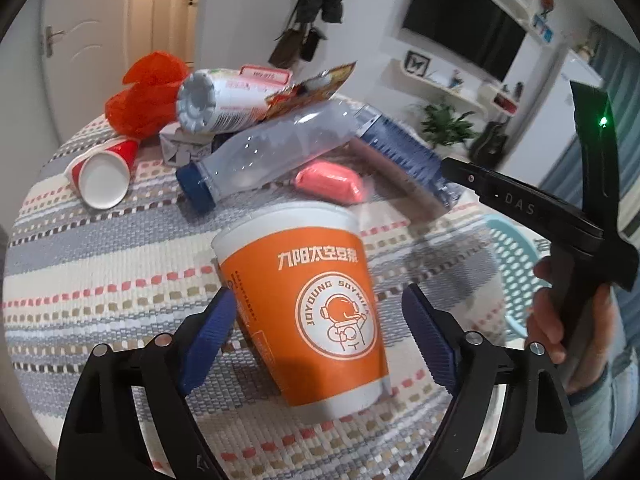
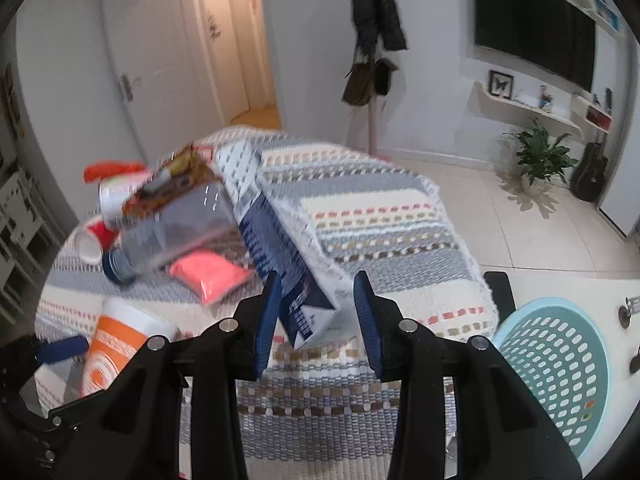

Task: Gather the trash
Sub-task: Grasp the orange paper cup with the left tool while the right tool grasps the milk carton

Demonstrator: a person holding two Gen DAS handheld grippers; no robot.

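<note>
An orange and white soy milk cup (image 1: 312, 300) stands on the striped tablecloth, between the blue pads of my open left gripper (image 1: 318, 328); the left pad is next to its side, the right pad stands apart. It also shows in the right wrist view (image 2: 120, 344). My open right gripper (image 2: 316, 312) straddles the near end of a blue and white carton (image 2: 280, 240) that leans on the trash pile. The carton also shows in the left wrist view (image 1: 404, 156).
The pile holds a clear bottle with a blue cap (image 1: 264, 156), a pink packet (image 1: 330, 180), a white bottle (image 1: 224, 100), a snack wrapper (image 1: 308, 88), a red bag (image 1: 148, 92) and a red paper cup (image 1: 106, 172). A light blue perforated basket (image 2: 556, 364) stands right of the table.
</note>
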